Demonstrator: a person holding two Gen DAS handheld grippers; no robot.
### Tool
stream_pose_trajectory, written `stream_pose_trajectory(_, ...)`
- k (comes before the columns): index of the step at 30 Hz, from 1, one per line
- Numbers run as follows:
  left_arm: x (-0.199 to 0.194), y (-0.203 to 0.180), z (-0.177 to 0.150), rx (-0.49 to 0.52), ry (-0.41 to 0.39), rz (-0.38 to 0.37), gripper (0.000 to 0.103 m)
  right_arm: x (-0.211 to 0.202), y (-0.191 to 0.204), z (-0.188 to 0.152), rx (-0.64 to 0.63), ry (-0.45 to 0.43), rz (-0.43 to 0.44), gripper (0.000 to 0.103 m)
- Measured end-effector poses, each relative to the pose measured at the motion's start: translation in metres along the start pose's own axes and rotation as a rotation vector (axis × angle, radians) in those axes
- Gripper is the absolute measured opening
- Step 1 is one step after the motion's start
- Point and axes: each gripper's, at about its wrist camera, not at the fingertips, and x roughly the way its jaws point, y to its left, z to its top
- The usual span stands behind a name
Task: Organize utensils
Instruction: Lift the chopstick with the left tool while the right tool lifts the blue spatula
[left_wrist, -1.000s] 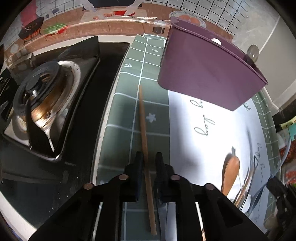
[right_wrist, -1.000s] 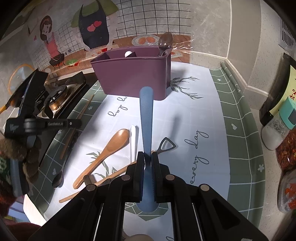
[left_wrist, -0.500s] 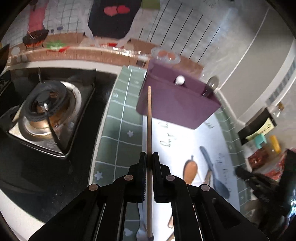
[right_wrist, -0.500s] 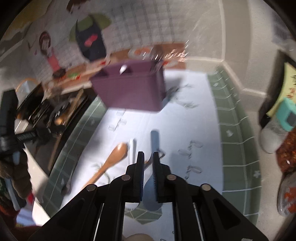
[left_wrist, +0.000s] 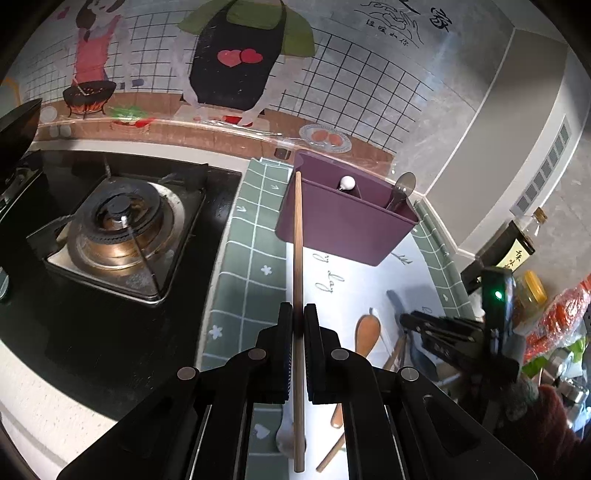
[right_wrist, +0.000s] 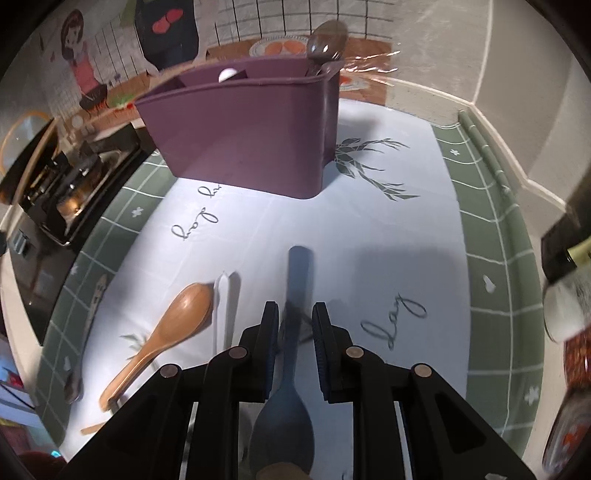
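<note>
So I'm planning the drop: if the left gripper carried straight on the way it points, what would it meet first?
Probably the purple utensil holder: the chopstick clamped in the left gripper already points at its near-left rim. Depth is unclear.

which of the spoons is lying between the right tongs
The blue spoon. It lies on the mat between the open right tongs, handle pointing toward the purple utensil holder. The wooden spoon lies off to the left; the metal spoon stands in the holder.

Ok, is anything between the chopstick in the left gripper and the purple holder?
Nothing visible. The left gripper is shut on the chopstick, whose tip already reaches the purple holder at its left corner. The white-tipped utensil and metal spoon stand in other compartments, further right.
</note>
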Motion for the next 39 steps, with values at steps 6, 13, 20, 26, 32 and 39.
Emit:
stream_pose_trajectory(6, -0.008, 0.003, -0.005, 0.000, -0.008, 0.019, 0.006, 0.013, 0.001, 0.007, 0.001, 0.024, -0.005, 0.020)
stream_pose_trajectory(13, -0.008, 0.001, -0.002, -0.007, 0.004, -0.014, 0.006, 0.005, 0.003, 0.007, 0.001, 0.001, 0.020, 0.009)
stream_pose_trajectory(20, -0.005, -0.002, 0.005, -0.045, 0.016, -0.092, 0.006, -0.061, -0.017, -0.003, 0.119, -0.152, 0.124, 0.009)
stream_pose_trajectory(26, 0.005, -0.012, 0.016, -0.058, 0.023, -0.160, 0.006, -0.094, -0.023, -0.002, 0.163, -0.231, 0.128, 0.009)
stream_pose_trajectory(32, -0.019, -0.042, 0.072, -0.002, -0.126, -0.265, 0.006, -0.166, -0.016, 0.038, 0.138, -0.486, 0.060, 0.009)
stream_pose_trajectory(39, -0.056, -0.094, 0.170, 0.103, -0.523, -0.301, 0.006, -0.254, -0.008, 0.132, 0.088, -0.872, 0.046, 0.010)
